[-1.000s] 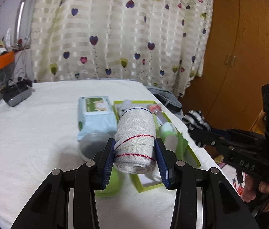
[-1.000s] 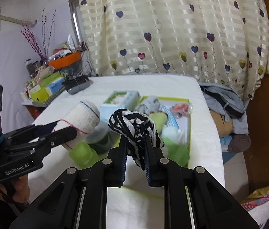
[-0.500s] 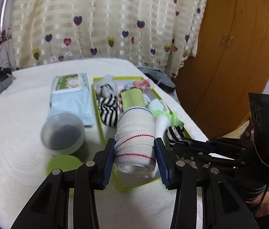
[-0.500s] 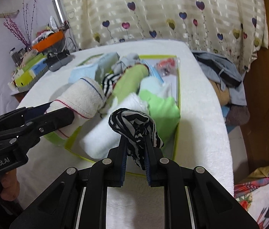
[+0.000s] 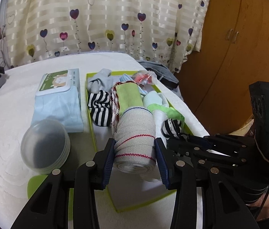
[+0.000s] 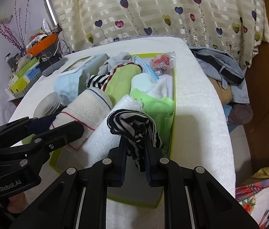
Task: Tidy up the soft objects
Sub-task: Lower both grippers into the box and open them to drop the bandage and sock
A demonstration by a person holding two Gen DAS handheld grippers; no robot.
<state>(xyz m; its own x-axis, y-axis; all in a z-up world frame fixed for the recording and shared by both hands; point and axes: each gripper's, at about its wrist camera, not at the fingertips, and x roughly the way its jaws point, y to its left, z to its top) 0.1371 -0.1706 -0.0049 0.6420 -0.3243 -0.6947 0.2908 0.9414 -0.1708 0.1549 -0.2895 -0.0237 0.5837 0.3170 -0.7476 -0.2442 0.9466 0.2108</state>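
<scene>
Right now you carry one soft thing in each hand, and both hang over the near end of the green tray (image 5: 92,122). Your left gripper (image 5: 134,160) is clamped on the bandage roll (image 5: 134,135): the blue pads press its two sides, and its long axis runs straight away from you along the fingers, with the far end reaching toward the green cloth (image 5: 128,97) in the middle of the tray. Your right gripper (image 6: 134,164) has its fingers nearly together, pinching the striped sock (image 6: 134,126), which bunches up above the pads and hangs a little below them. In the right wrist view the sock sits just over the white towel (image 6: 105,133), which lies along the tray from near to far, with a bright green cloth (image 6: 157,105) just to its right against the tray's right wall. The bandage roll is to the left of the towel, close beside it and partly over the near left corner of the tray. What the next move probably turns on is this: the open floor of the tray shows only at the near end, below and in front of both sets of fingers, while everything farther on is already packed. The right hand looks nearer to that bare patch, so I would judge the sock goes down first, with the roll kept lengthwise beside the towel.
</scene>
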